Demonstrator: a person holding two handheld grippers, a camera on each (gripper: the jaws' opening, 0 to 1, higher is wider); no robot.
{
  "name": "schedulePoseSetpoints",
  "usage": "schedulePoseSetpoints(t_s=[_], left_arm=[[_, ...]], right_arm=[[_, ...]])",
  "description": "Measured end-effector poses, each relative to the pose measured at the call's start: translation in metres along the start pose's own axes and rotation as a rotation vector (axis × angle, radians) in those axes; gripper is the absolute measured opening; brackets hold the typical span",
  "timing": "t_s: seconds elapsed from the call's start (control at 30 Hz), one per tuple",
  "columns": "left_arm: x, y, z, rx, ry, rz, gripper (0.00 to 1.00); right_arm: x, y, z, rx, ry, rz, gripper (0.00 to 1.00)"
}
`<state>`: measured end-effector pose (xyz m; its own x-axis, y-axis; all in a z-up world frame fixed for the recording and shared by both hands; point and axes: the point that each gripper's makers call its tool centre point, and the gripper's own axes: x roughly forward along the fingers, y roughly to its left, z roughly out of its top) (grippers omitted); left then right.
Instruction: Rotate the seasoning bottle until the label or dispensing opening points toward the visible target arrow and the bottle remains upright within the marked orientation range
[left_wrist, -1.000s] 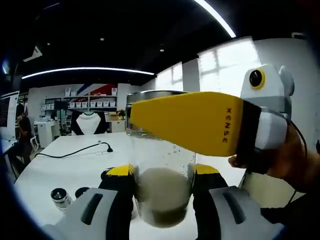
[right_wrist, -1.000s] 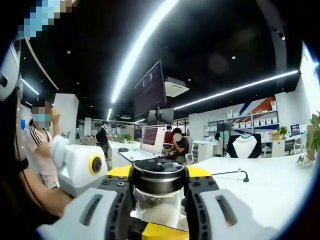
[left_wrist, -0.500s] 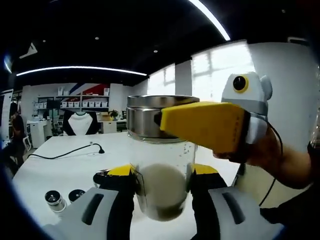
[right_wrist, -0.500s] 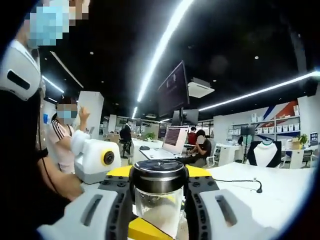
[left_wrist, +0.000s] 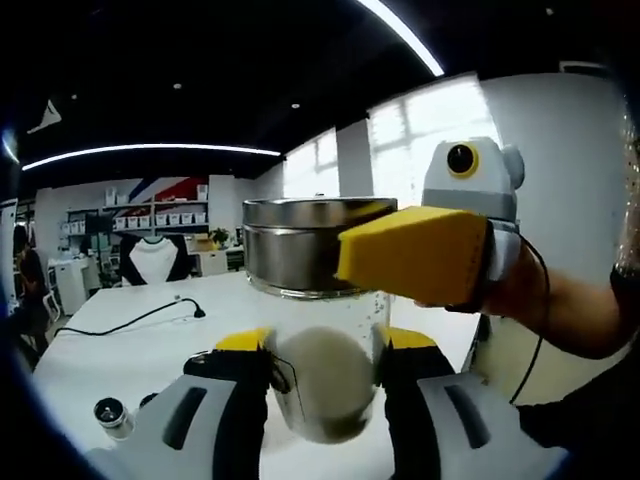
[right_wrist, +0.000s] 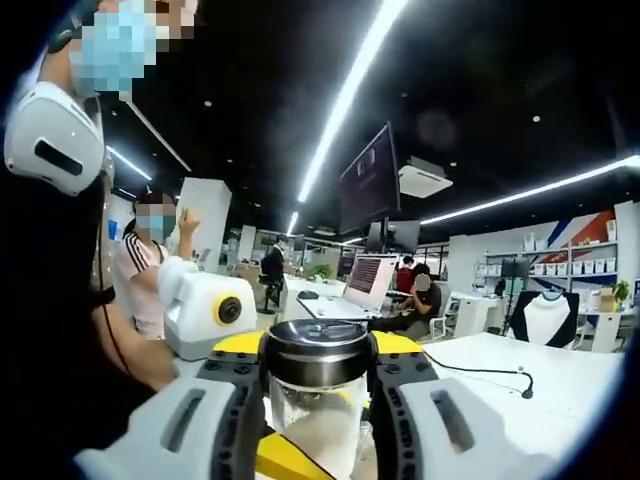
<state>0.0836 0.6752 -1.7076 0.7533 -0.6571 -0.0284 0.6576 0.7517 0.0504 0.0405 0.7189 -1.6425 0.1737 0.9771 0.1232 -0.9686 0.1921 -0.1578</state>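
Clear seasoning bottle (left_wrist: 322, 370), silver cap (yellow-padded tools (left_wrist: 325, 355))

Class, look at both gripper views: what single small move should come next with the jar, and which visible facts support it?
Probably a small twist of the metal lid by the right gripper, which is shut on it, while the left gripper holds the clear glass seasoning bottle steady by its body. The bottle looks upright, and I see no target arrow or label, so small turns seem safest.
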Motion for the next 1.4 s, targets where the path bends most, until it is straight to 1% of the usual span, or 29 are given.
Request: schedulePoseSetpoints(t_s=[0.03,0.1,0.17,0.23,0.27,0.3,0.33,0.37,0.4,0.43,0.53,0.57,0.63,0.7,0.83,0.93,1.1,1.2,1.27,1.33,1.4], left_arm=[[0.000,0.001,0.000,0.013,0.000,0.012,0.46],[0.000,0.002,0.001,0.005,-0.004,0.027,0.46],[0.000,0.007,0.000,-0.007,-0.002,0.054,0.45],[0.002,0.011,-0.002,-0.009,0.011,0.078,0.45],[0.003,0.012,-0.004,-0.015,0.019,0.085,0.45],[0.003,0.015,-0.006,-0.028,0.027,0.094,0.45],[0.003,0.016,-0.007,-0.039,0.026,0.102,0.46],[0.003,0.017,-0.007,-0.043,0.027,0.108,0.46],[0.002,0.019,-0.008,-0.046,0.028,0.114,0.46],[0.002,0.020,-0.008,-0.044,0.031,0.121,0.46],[0.002,0.021,-0.010,-0.045,0.040,0.128,0.46],[0.002,0.021,-0.011,-0.045,0.043,0.128,0.46],[0.001,0.019,-0.013,-0.045,0.051,0.125,0.46],[0.001,0.019,-0.015,-0.049,0.057,0.126,0.46],[0.000,0.020,-0.017,-0.045,0.066,0.130,0.46],[-0.001,0.020,-0.016,-0.044,0.065,0.129,0.46],[-0.003,0.017,-0.010,-0.028,0.052,0.113,0.46],[-0.002,0.014,-0.009,-0.028,0.053,0.090,0.45],[-0.001,0.010,-0.010,-0.036,0.058,0.062,0.45],[0.000,0.007,-0.009,-0.044,0.054,0.034,0.45],[0.000,0.004,-0.009,-0.048,0.055,0.015,0.46]], right_arm=[[0.000,0.001,0.000,-0.008,0.000,-0.001,0.36],[0.002,0.001,0.001,-0.027,0.007,-0.015,0.37],[0.004,-0.003,0.000,-0.033,0.017,-0.053,0.37],[0.005,-0.010,-0.004,-0.046,0.058,-0.117,0.38],[0.006,-0.011,-0.005,-0.061,0.069,-0.136,0.40],[0.007,-0.014,-0.007,-0.053,0.076,-0.179,0.42],[0.007,-0.015,-0.009,-0.050,0.091,-0.200,0.45],[0.008,-0.016,-0.012,-0.050,0.101,-0.218,0.45],[0.007,-0.018,-0.017,-0.051,0.124,-0.257,0.45],[0.006,-0.020,-0.022,-0.047,0.141,-0.280,0.45],[0.009,-0.016,-0.026,-0.001,0.120,-0.312,0.42],[0.009,-0.016,-0.026,0.000,0.115,-0.324,0.41],[0.006,-0.022,-0.028,-0.011,0.122,-0.377,0.37],[0.005,-0.022,-0.029,0.026,0.114,-0.387,0.37],[0.005,-0.024,-0.030,0.049,0.090,-0.391,0.37],[0.005,-0.024,-0.029,0.059,0.081,-0.372,0.36],[0.000,-0.029,-0.025,0.124,0.040,-0.311,0.36],[-0.002,-0.026,-0.023,0.113,0.030,-0.254,0.35],[-0.002,-0.021,-0.023,0.102,0.033,-0.194,0.35],[-0.004,-0.019,-0.022,0.102,0.028,-0.164,0.35],[-0.004,-0.014,-0.020,0.080,0.027,-0.113,0.35]])
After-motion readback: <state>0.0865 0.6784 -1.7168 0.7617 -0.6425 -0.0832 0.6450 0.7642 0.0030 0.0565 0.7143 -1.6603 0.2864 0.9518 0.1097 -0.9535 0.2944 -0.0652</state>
